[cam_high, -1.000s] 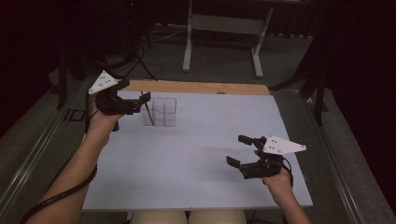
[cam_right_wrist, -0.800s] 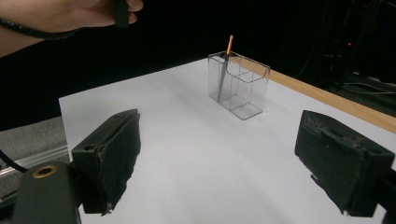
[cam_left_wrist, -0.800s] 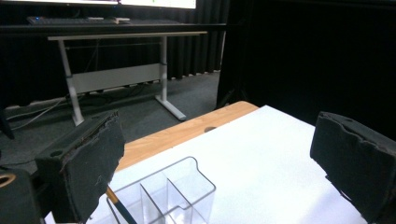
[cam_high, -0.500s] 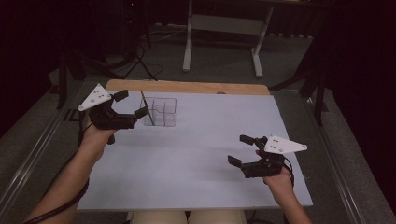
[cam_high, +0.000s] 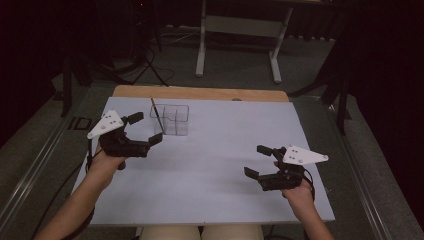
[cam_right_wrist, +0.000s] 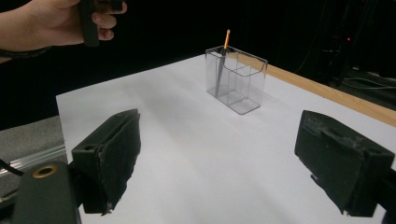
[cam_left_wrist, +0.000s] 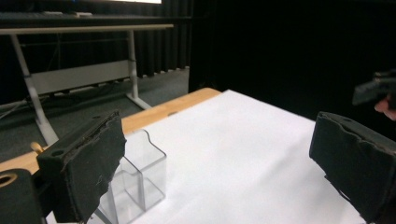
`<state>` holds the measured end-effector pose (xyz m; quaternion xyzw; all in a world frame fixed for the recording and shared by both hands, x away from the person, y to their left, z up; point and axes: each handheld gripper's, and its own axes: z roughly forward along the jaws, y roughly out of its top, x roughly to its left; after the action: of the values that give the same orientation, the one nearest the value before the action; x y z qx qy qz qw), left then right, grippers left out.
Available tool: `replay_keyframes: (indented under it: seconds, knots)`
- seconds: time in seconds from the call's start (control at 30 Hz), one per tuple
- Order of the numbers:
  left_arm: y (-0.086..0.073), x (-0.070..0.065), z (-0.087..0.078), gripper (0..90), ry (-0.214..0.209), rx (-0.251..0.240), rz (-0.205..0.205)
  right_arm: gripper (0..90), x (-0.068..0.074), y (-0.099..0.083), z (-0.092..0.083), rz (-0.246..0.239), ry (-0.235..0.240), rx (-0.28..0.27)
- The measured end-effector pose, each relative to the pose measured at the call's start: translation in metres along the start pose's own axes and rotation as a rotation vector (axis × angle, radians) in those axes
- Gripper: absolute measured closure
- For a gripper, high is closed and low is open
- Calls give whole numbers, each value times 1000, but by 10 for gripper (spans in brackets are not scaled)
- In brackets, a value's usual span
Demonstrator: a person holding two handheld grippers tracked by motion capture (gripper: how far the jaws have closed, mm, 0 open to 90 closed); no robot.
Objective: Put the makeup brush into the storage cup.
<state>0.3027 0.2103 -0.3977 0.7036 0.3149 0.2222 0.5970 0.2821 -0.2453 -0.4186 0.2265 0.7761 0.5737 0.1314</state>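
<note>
Thin brown pencil leans in clear plastic compartment holder, placed; left gripper and right gripper both gape wide, empty.

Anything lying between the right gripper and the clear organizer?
Nothing: bare white table cover runs from the right gripper to the clear organizer, as the right gripper view shows.

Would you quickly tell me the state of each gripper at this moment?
Left gripper: open, holding nothing, beside the clear organizer with the pencil in it.
Right gripper: open, holding nothing, over the white table.
</note>
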Motion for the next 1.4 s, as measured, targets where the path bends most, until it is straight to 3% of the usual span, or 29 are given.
replay_keyframes:
  seconds: [0.5, 0.97, 1.4]
  knots:
    - [-26, -21, -9, 52, -44, 7, -10, 144, 1, -2, 2, 0, 3, 13]
    - [-48, -33, -13, 51, -71, 23, -15, 144, 1, -3, 2, -1, 1, 15]
    - [-69, -39, -14, 51, -63, 40, -4, 144, 0, -5, 3, -1, 5, 18]
